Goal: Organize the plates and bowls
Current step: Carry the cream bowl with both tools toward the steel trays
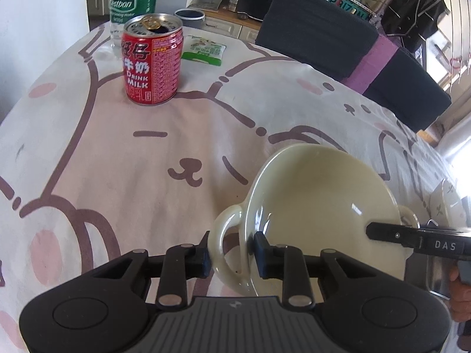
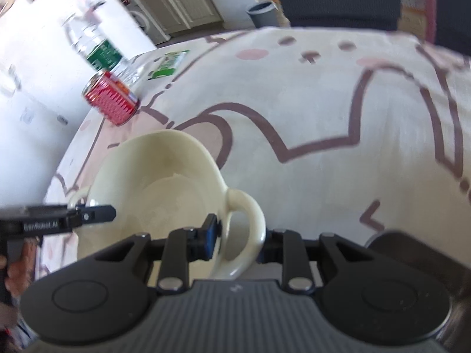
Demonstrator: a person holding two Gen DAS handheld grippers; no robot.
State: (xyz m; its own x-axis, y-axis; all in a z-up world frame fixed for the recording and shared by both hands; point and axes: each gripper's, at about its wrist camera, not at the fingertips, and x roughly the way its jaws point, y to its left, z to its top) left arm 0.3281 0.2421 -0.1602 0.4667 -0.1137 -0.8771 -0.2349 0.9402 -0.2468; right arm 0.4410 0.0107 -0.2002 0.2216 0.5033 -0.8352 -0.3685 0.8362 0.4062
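Note:
A cream two-handled bowl [image 1: 321, 203] is held over the cartoon tablecloth, tilted. My left gripper [image 1: 232, 257] is shut on the bowl's left handle [image 1: 223, 244]. In the right wrist view the same bowl [image 2: 159, 182] fills the lower left, and my right gripper [image 2: 240, 244] is shut on its right handle [image 2: 247, 232]. Each gripper's finger reaches over the bowl's rim in the other view: the right one [image 1: 412, 238], the left one [image 2: 67, 217]. The bowl is empty inside.
A red milk can [image 1: 152, 58] and a water bottle [image 1: 133, 3] stand at the far left, with a green packet [image 1: 203, 50] beside them. A dark chair [image 1: 347, 47] stands behind the table. A metal tray edge [image 1: 441, 270] and a dark object [image 2: 412, 253] lie at lower right.

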